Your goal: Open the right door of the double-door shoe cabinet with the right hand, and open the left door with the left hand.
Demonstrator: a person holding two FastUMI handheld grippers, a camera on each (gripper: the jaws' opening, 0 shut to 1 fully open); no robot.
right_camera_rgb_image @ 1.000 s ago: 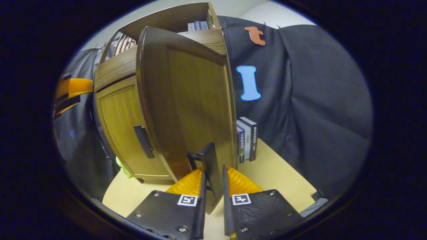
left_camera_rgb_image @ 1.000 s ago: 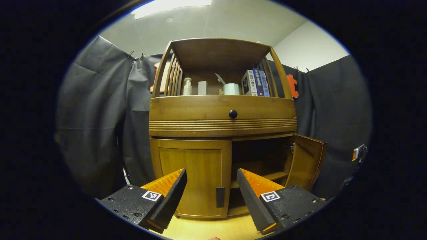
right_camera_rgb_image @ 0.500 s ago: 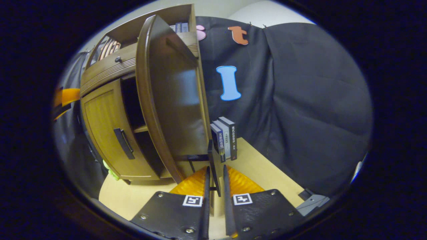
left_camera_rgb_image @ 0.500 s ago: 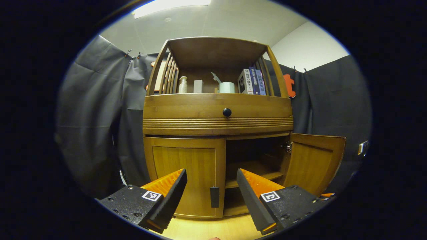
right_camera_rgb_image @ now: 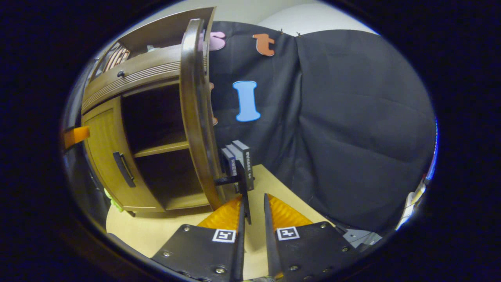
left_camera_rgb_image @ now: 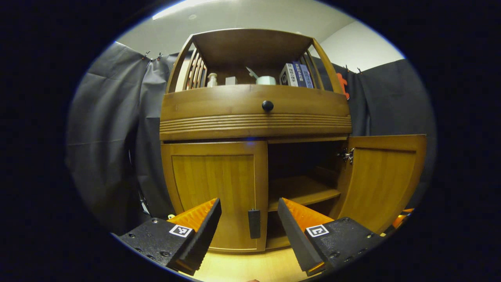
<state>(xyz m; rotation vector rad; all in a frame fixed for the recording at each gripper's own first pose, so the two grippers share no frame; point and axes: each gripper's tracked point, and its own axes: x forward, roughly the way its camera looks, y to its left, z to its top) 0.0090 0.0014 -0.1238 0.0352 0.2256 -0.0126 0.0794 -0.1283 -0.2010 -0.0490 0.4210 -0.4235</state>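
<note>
The wooden shoe cabinet (left_camera_rgb_image: 254,117) stands straight ahead in the left gripper view. Its left door (left_camera_rgb_image: 213,188) is closed, with a black handle (left_camera_rgb_image: 254,223) at its inner edge. My left gripper (left_camera_rgb_image: 248,203) hangs open just in front of that handle, one finger on each side, touching nothing. The right door (left_camera_rgb_image: 383,180) is swung wide, baring a dark inside with a shelf (left_camera_rgb_image: 301,190). In the right gripper view that right door (right_camera_rgb_image: 195,117) shows edge-on, and my right gripper (right_camera_rgb_image: 253,197) is shut on its black handle (right_camera_rgb_image: 243,184).
A drawer with a black knob (left_camera_rgb_image: 267,105) runs above the doors. The open top shelf holds a bottle, a roll and books (left_camera_rgb_image: 295,74). Three books (right_camera_rgb_image: 236,158) stand on the light table (right_camera_rgb_image: 168,231) right of the cabinet, behind the open door. Black cloth surrounds the booth.
The right gripper has pulled the right door from half open to fully open. The left gripper has moved closer to the cabinet, lining up with the left door's handle.
</note>
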